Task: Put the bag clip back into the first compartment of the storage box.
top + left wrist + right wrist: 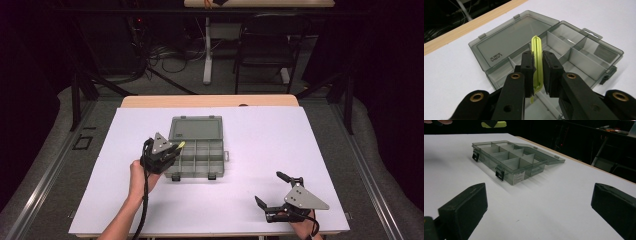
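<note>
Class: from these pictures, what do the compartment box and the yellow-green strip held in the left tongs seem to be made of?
Compartment box: likely smoky translucent hard plastic; dividers show through its glossy walls. Yellow-green strip: probably thin, smooth plastic or rubber; the looped band is pinched by the left tongs.

Left gripper [176, 147]: matte black, flat rectangular fingers [527, 65], brass-ringed pivots behind fingers, grey three-cornered plate, black cable. Right gripper [271, 189]: same black build, grey plate. Forearms bare.
</note>
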`<state>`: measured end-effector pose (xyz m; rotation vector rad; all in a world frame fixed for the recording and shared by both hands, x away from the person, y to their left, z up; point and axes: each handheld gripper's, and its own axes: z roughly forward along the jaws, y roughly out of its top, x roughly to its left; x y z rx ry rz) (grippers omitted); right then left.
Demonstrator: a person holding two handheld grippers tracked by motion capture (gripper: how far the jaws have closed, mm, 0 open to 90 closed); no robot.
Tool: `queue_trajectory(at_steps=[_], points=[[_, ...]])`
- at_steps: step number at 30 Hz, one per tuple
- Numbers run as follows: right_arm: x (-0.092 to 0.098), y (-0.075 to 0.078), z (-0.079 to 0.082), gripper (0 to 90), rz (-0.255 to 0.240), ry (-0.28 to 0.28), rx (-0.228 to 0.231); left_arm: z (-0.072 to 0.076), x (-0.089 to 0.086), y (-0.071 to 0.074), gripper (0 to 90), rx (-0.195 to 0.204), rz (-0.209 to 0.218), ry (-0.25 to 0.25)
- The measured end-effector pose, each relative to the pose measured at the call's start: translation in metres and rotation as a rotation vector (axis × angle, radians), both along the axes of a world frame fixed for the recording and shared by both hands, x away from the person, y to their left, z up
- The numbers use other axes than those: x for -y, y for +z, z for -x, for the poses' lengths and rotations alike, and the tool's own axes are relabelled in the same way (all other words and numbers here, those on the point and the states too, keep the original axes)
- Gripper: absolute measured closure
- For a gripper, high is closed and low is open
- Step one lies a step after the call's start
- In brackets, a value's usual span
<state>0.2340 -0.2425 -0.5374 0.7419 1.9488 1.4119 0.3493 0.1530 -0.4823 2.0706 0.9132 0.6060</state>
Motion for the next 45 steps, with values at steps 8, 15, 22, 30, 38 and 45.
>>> queue_trajectory(at_steps=[8, 15, 22, 30, 38, 45], points=[[0.000, 0.000, 0.000, 0.4, -0.001, -0.001, 0.002, -0.012, 0.002, 0.001, 79.7, 0.006, 0.010, 0.044], [0.000, 0.000, 0.000, 0.4, -0.002, -0.002, 0.002, -0.020, 0.005, -0.001, 79.7, 0.000, 0.003, 0.063], [0.000, 0.000, 0.000, 0.4, -0.001, -0.001, 0.001, -0.026, 0.006, -0.003, 79.7, -0.007, -0.001, 0.079], [0.000, 0.000, 0.000, 0.4, -0.001, -0.003, 0.003, -0.032, 0.007, -0.004, 79.7, -0.014, 0.007, 0.105], [0.000, 0.000, 0.000, 0.4, 0.000, -0.002, 0.001, -0.039, 0.008, -0.008, 79.7, -0.028, 0.011, 0.131], [0.001, 0.000, 0.000, 0.4, 0.002, 0.000, -0.002, -0.044, 0.009, -0.012, 79.7, -0.045, 0.008, 0.149]])
